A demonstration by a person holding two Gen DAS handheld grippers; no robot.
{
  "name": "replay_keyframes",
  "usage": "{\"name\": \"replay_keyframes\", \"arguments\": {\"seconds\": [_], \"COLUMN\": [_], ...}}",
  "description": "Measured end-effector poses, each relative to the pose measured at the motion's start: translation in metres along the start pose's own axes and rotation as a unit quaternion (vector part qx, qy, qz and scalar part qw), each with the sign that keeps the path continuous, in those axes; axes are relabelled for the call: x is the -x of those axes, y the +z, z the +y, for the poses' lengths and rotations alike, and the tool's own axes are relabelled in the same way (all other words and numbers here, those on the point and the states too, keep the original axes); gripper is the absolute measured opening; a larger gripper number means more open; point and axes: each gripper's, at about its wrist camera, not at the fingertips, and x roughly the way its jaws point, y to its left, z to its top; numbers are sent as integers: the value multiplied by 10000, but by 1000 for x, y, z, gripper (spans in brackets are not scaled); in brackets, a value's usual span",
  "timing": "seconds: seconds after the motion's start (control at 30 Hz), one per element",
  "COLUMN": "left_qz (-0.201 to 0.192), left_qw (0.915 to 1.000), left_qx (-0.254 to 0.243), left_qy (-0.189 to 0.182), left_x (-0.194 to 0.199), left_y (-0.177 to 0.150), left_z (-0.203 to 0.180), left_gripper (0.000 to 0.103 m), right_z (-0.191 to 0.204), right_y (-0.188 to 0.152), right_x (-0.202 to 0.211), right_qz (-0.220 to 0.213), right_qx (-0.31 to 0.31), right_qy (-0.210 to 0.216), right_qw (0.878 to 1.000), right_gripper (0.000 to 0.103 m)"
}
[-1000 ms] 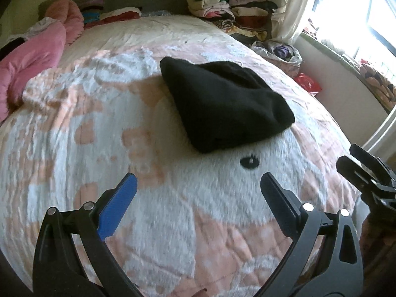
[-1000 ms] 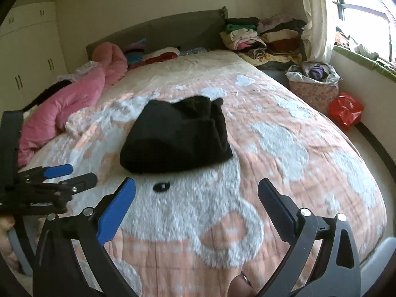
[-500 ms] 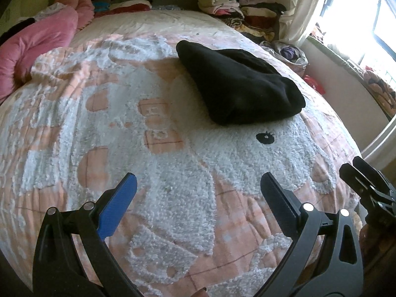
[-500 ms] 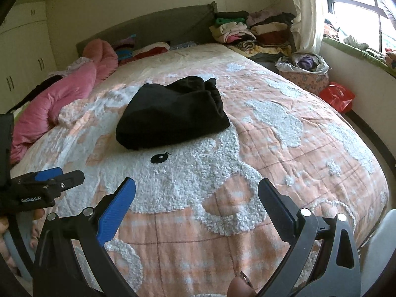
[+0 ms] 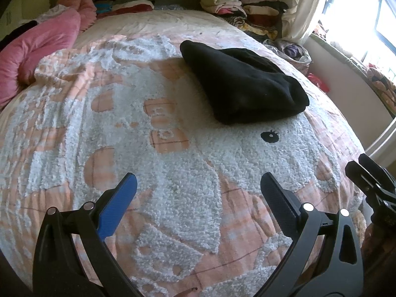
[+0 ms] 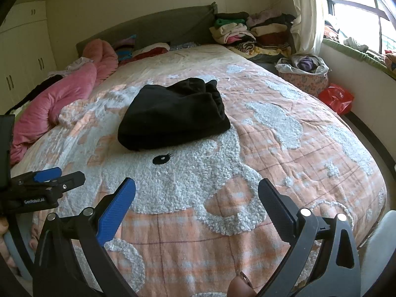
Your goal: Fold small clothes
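Observation:
A black garment (image 5: 242,86) lies folded in a compact bundle on the peach and white bedspread (image 5: 173,173); it also shows in the right wrist view (image 6: 173,118). My left gripper (image 5: 198,185) is open and empty, held above the bedspread well short of the garment. My right gripper (image 6: 196,189) is open and empty, also short of the garment. The left gripper shows at the left edge of the right wrist view (image 6: 47,185), and the right gripper at the right edge of the left wrist view (image 5: 371,183).
A pink quilt (image 6: 61,99) lies bunched at the bed's left. Stacks of folded clothes (image 6: 250,32) sit at the head right. A laundry basket (image 6: 302,71) and a red bag (image 6: 336,97) stand on the floor by the window.
Both grippers have pulled back from the black garment and risen a little, so it sits farther off in both views. Both stay open and empty.

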Motion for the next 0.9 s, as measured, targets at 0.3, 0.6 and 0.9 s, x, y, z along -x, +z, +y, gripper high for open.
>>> {"name": "replay_keyframes", "arguments": {"seconds": [0.3, 0.6, 0.9], "left_qz": [-13, 3, -18], "left_qw": [10000, 10000, 10000], "left_qx": [11, 0, -12], "left_qy": [56, 92, 88], "left_x": [1, 2, 3], "left_y": [0, 1, 1], "left_z": [3, 3, 3], "left_gripper": [94, 94, 94], "right_z": [4, 6, 7], "right_y": [0, 0, 1], "right_x": [0, 0, 1], "right_qz": [-25, -14, -1], "right_qx": [55, 89, 153], "right_qy": [2, 7, 6], "right_qw": [10000, 10000, 9999], "right_gripper": [99, 99, 99]}}
